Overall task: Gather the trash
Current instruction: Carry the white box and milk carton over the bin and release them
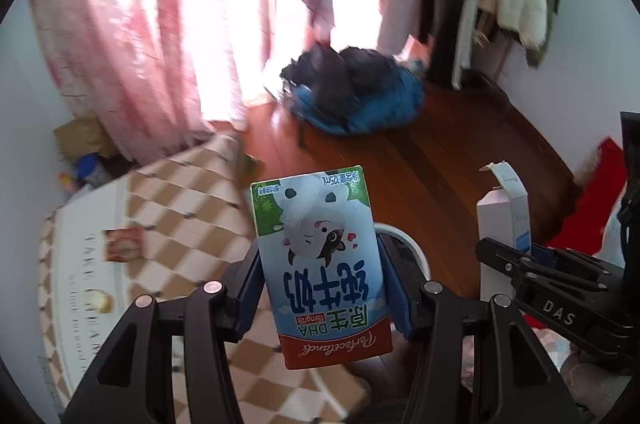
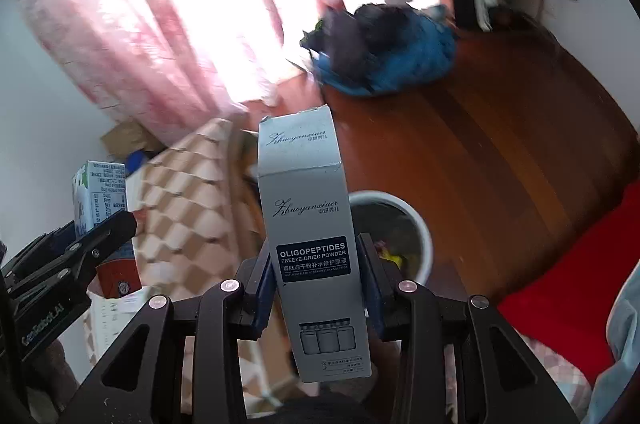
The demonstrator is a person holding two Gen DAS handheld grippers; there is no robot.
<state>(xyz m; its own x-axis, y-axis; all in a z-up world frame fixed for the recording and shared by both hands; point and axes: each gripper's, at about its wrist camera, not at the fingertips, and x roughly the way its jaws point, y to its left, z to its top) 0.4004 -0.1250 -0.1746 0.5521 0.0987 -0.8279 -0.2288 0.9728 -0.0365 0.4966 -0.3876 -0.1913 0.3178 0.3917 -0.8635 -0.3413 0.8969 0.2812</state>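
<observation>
A: Your left claw [image 1: 320,288] was closed on the milk carton [image 1: 318,264], gripping its sides with the print upside down; your right claw [image 2: 318,288] was clamped the same way on the tall grey box [image 2: 312,244]; both pieces of trash were up in the air, not yet in the bin.

B: And the bin?

A: The white bin [image 2: 424,236] stood on the wooden floor [image 2: 500,144] just beyond the grey box, already holding some scraps; from your left view only a strip of its rim [image 1: 404,236] showed behind the carton.

B: So what could have gone wrong?

A: The grey box was held low on its body, so it could have tipped in the grip as you swung it; your two claws rode close together, so they might have knocked; and a release short of the rim would have dropped either piece onto the floor or the checked cloth [image 2: 188,208] beside the bin.
</observation>
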